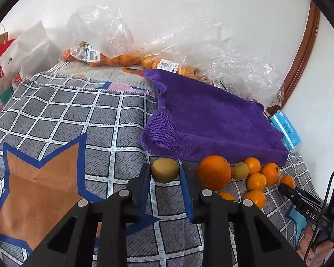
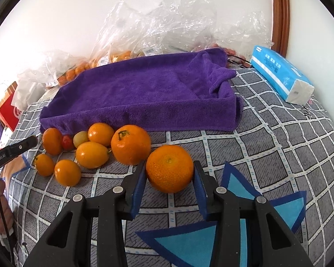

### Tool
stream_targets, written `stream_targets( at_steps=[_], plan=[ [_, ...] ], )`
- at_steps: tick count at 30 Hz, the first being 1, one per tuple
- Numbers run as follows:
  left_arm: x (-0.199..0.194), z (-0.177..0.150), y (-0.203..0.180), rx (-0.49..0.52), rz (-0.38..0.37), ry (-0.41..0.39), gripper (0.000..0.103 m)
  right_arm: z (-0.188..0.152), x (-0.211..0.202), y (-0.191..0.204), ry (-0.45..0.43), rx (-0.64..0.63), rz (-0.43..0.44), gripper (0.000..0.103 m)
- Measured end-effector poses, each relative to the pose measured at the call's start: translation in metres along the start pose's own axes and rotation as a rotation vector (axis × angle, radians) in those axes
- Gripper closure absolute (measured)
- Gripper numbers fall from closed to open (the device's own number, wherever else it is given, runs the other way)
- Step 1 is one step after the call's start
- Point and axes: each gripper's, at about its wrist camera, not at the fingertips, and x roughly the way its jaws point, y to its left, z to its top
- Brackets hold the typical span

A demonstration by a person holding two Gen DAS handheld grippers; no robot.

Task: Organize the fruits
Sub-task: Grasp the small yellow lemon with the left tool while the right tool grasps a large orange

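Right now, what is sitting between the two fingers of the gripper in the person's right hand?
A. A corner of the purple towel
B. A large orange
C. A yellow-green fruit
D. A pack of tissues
B. In the right wrist view the right gripper has a large orange between its blue pads, both pressing its sides; the yellow-green fruit sits in the left gripper instead.

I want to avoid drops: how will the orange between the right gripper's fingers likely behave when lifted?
The orange is round, so it would probably roll across the cloth if released. Its dimpled skin looks grippy rather than slick, and the right gripper holds it at its widest part, which should be stable. It looks firm, though hard squeezing might bruise it.
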Motion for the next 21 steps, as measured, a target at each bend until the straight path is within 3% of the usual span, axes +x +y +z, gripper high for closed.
stream_targets(
  at_steps=[5, 21],
  plan=[
    [-0.009, -0.001, 0.000, -0.002, -0.033, -0.030, 0.078, -0.002, -0.005, 0.003, 0.007, 0.046, 0.027, 0.063],
    [-0.026, 0.002, 0.003, -0.022, -0.088, -0.093, 0.078, -0.002, -0.047, 0.033, -0.053, 0.025, 0.013, 0.063]
  ],
)
